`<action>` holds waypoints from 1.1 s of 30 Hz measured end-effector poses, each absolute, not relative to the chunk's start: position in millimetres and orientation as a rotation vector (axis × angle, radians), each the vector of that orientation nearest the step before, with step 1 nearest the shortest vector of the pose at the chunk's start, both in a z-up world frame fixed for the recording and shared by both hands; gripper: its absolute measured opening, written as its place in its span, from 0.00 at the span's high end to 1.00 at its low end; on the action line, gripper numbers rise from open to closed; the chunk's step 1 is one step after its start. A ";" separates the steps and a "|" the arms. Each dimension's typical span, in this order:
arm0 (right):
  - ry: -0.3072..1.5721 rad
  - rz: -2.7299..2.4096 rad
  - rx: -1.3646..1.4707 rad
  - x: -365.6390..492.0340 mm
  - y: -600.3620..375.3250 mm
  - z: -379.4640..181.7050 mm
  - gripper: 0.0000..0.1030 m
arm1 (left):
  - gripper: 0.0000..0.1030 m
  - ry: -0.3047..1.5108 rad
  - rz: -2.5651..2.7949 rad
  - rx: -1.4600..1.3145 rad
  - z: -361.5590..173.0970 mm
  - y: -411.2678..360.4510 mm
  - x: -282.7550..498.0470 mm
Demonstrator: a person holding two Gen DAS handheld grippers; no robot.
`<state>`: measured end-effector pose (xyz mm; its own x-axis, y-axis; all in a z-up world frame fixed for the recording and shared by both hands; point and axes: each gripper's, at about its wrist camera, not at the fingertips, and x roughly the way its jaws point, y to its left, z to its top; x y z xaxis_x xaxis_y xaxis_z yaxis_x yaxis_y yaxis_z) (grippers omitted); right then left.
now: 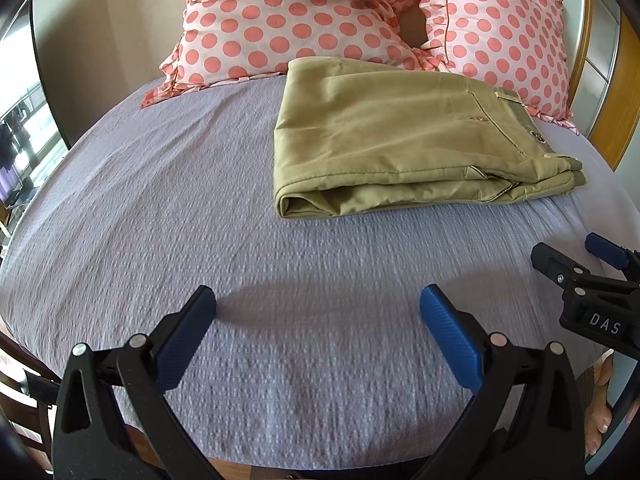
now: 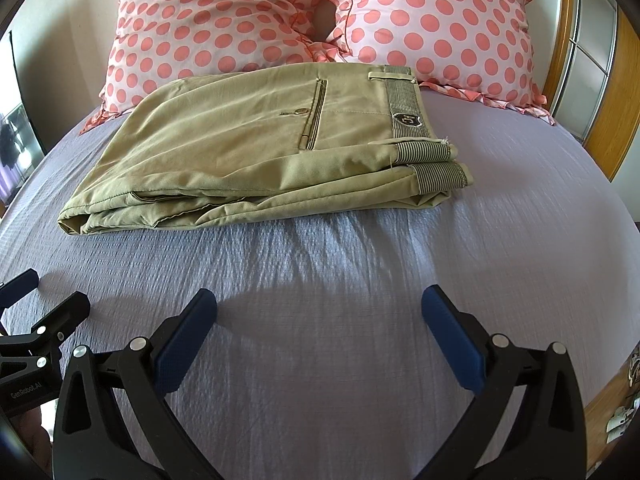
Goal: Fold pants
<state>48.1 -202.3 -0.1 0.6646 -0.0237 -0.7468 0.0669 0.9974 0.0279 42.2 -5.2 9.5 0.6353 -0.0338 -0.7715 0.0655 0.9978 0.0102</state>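
Khaki pants (image 1: 392, 136) lie folded in a flat stack on the lavender bedspread (image 1: 200, 208), just in front of the pillows. In the right wrist view the pants (image 2: 248, 152) show a back pocket and a striped waistband at the right end. My left gripper (image 1: 318, 300) is open and empty, over bare bedspread well short of the pants. My right gripper (image 2: 319, 300) is open and empty too, over the bedspread (image 2: 360, 280) in front of the pants. The right gripper also shows at the right edge of the left wrist view (image 1: 576, 258), and the left gripper at the left edge of the right wrist view (image 2: 44, 292).
Two pink pillows with coral dots (image 1: 280, 16) (image 2: 432, 24) lean at the head of the bed behind the pants. A wooden headboard (image 2: 612, 120) stands at the right. A window (image 1: 20, 128) is at far left.
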 end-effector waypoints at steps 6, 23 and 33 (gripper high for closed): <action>0.843 -0.050 0.054 48.2 -202.5 0.0 0.01 | 0.02 0.883 -0.058 0.038 9.6 -4.9 42.8; 0.842 -0.050 0.054 48.2 -202.5 -0.1 0.01 | 0.02 0.889 -0.057 0.038 9.5 -3.5 44.2; 0.842 -0.049 0.054 47.9 -203.0 -0.3 0.01 | 0.02 0.890 -0.059 0.040 9.6 -3.0 44.8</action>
<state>47.9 -203.0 -0.3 0.6650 -0.0219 -0.7465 0.0645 0.9975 0.0281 44.8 -3.0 9.6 0.6283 -0.0347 -0.7772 0.0676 0.9977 0.0101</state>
